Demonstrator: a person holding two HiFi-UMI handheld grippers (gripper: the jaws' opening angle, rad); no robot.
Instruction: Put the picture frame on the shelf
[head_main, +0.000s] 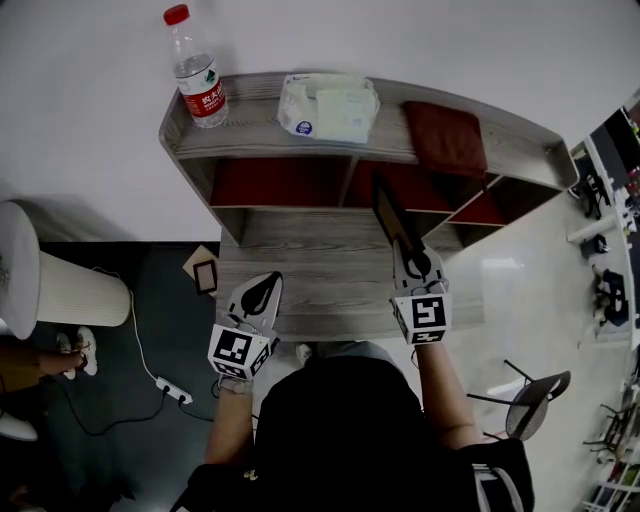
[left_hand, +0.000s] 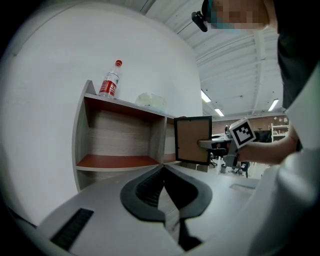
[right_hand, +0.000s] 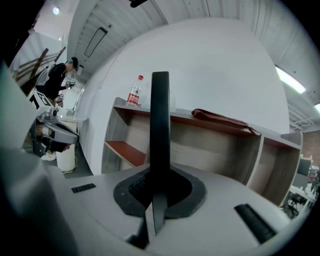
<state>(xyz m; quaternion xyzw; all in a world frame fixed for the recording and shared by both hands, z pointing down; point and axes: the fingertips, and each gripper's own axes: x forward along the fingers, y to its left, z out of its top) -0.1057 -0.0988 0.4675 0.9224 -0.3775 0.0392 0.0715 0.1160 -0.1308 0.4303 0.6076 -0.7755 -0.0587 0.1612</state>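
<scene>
The picture frame (head_main: 393, 218) is black with a brown back. It stands upright and edge-on in my right gripper (head_main: 411, 262), which is shut on its lower edge above the grey wooden shelf unit (head_main: 256, 140). In the right gripper view the frame (right_hand: 160, 120) rises as a thin dark bar between the jaws, in front of the shelf's open compartments (right_hand: 210, 145). The left gripper view shows the frame's brown back (left_hand: 193, 140) beside the middle divider. My left gripper (head_main: 266, 284) hovers over the lower board's left part, shut and holding nothing.
On the shelf's top board stand a water bottle (head_main: 196, 68), a tissue pack (head_main: 328, 107) and a dark red cloth (head_main: 445, 135). A white bin (head_main: 60, 285) and a power strip (head_main: 170, 390) are on the floor at the left. A chair (head_main: 535, 400) is at the right.
</scene>
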